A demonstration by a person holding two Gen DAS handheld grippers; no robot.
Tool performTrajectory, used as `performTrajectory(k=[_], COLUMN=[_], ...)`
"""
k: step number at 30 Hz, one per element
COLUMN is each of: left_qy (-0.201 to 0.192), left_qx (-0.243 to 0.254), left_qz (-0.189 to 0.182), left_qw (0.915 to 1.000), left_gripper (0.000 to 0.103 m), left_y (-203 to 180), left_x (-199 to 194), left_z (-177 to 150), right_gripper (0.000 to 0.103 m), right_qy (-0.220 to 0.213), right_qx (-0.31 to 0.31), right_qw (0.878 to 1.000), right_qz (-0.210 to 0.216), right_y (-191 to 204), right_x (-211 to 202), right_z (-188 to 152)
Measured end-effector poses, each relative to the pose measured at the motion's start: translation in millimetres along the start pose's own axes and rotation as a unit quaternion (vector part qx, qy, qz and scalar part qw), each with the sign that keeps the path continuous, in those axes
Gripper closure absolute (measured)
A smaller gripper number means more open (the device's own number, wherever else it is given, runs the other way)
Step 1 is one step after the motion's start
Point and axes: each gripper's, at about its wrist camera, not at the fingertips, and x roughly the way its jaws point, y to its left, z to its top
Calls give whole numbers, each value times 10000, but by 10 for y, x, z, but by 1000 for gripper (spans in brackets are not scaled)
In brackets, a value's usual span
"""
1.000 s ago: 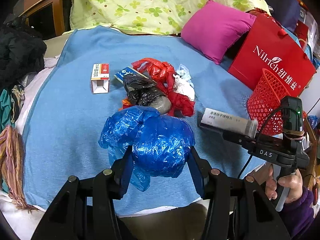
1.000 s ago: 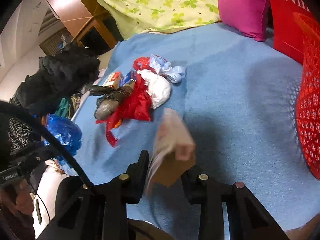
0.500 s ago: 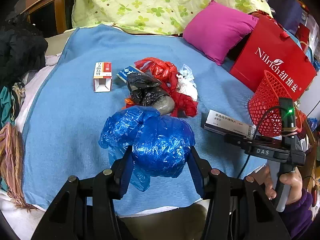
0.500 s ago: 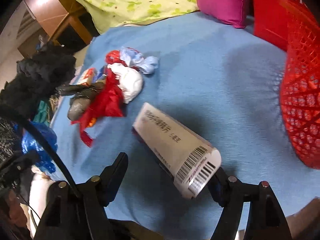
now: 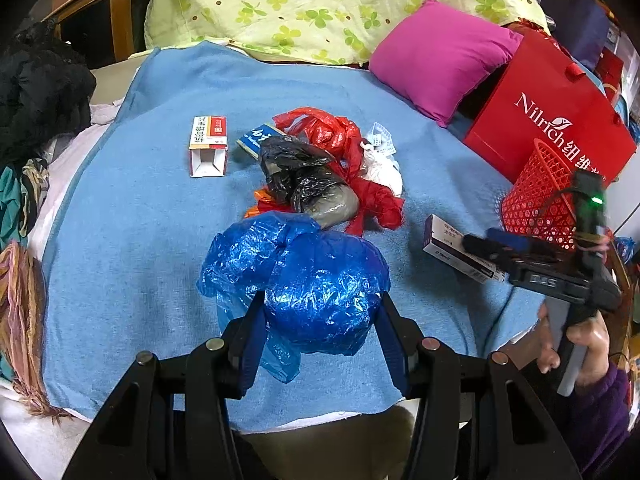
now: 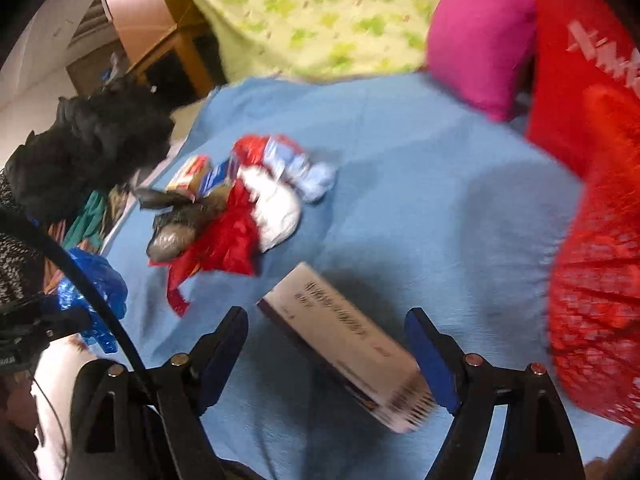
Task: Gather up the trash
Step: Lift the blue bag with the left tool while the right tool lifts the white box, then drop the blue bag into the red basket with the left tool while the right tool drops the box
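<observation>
My left gripper (image 5: 320, 304) is shut on a crumpled blue plastic bag (image 5: 312, 264), held low over the blue blanket (image 5: 140, 240). My right gripper (image 6: 326, 320) is opening. A long white medicine box (image 6: 348, 340) lies slanted on the blanket between its jaws, and neither pad touches it. In the left wrist view that box (image 5: 448, 240) sits just ahead of the right gripper (image 5: 492, 248), beside a red mesh basket (image 5: 536, 200). A trash pile lies mid-blanket: a red bag (image 5: 332, 132), a black bag (image 5: 300, 176), white crumpled paper (image 5: 384, 168) and a small open carton (image 5: 208, 144).
A pink pillow (image 5: 440, 56) and a red paper shopping bag (image 5: 552, 120) stand at the back right. A green floral quilt (image 5: 320, 4) lies across the back. Dark clothing (image 5: 40, 92) is heaped off the blanket's left edge. The red basket (image 6: 600, 300) is close on the right.
The right jaws have gone from shut on the white box to wide apart, and the box now lies flat on the blanket. The left gripper and its blue bag have not moved.
</observation>
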Motion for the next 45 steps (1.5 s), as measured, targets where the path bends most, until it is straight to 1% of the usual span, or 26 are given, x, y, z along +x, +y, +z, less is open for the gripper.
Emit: performTrajectory(k=[3,5,6,7,8,9,11,14,17,19,21,22,24,25,27,29,30,32,33,36,38,40,41,42,43,45], left_qy=[12,16,12,11,10,6,-3,-44,-109,-175,-282,-336,-471,-531,-729,-859,-912,-920,-907,-833,-822,-811,-796,-793,-789,-794], left_qx=[-14,-12,4,13,11,24,70,225,429,600,831,966,1287,1405,1799,2079,2275,2480,2623,2896,3053,3138,3128,3118,3096,2985], left_qz=[38,43,48,49,41,31,42,15,21,13,-13,-69,-227,-279,-527,-800,-1022,-1307,-1547,-1936,-2004,-2000,-1998,-2000,-1992,-1964], left_qw=[10000,10000,10000,10000,10000,10000,10000,9997,9990,9980,9961,9947,9903,9883,9796,9711,9641,9555,9482,9337,9273,9246,9251,9255,9264,9306], left_gripper=[49,49,49,49,49,49,49,49,49,49,49,49,49,49,49,48,48,48,48,46,45,38,37,37,36,36], left_y=[14,9,-4,-19,-26,-50,-94,-224,-371,-487,-646,-734,-961,-1053,-1359,-1628,-1838,-2086,-2287,-2716,-2955,-3127,-3155,-3170,-3172,-3086], left_x=[-17,-23,-30,-36,-36,-41,-48,-88,-138,-180,-232,-257,-325,-354,-407,-423,-414,-382,-345,-229,-140,-16,43,77,118,172], left_z=[-8,-13,-17,-19,-13,-11,-3,13,60,120,212,273,406,447,620,770,879,996,1080,1198,1224,1249,1259,1265,1275,1306], right_gripper=[20,20,25,30,44,51,51,51,51,51,51,51,51,51,51,50,49,49,49,49,48,38,28,24,23,23], right_qy=[321,561,594,545,496,480,409,263,-80,-512,-1174,-1563,-2444,-2703,-3361,-3880,-4045,-4197,-4252,-4250,-4284,-4286,-4289,-4295,-4308,-4271], right_qx=[-494,-664,-663,-684,-738,-725,-524,-557,-382,-267,-71,58,450,595,1071,1615,1843,2159,2385,2779,2963,3201,3308,3389,3451,3432], right_qw=[9971,9951,9950,9948,9941,9944,9968,9970,9987,9980,9931,9876,9680,9603,9348,9063,8950,8810,8726,8612,8534,8447,8404,8369,8338,8365], right_qz=[-478,-461,-456,-529,-625,-602,-455,-470,-340,-244,0,124,345,349,410,453,385,321,294,229,195,178,165,140,91,31], right_y=[117,132,122,115,110,93,31,37,32,41,24,-8,-161,-211,-448,-730,-853,-1039,-1167,-1396,-1488,-1581,-1642,-1722,-1745,-1753], right_x=[239,358,375,375,341,312,219,121,-125,-375,-718,-923,-1375,-1490,-1816,-2060,-2147,-2238,-2272,-2293,-2296,-2256,-2267,-2296,-2297,-2280], right_z=[8,1,-27,-52,-80,-98,-133,-181,-201,-187,-181,-192,-266,-304,-434,-601,-678,-785,-862,-979,-1004,-1033,-1066,-1071,-1088,-990])
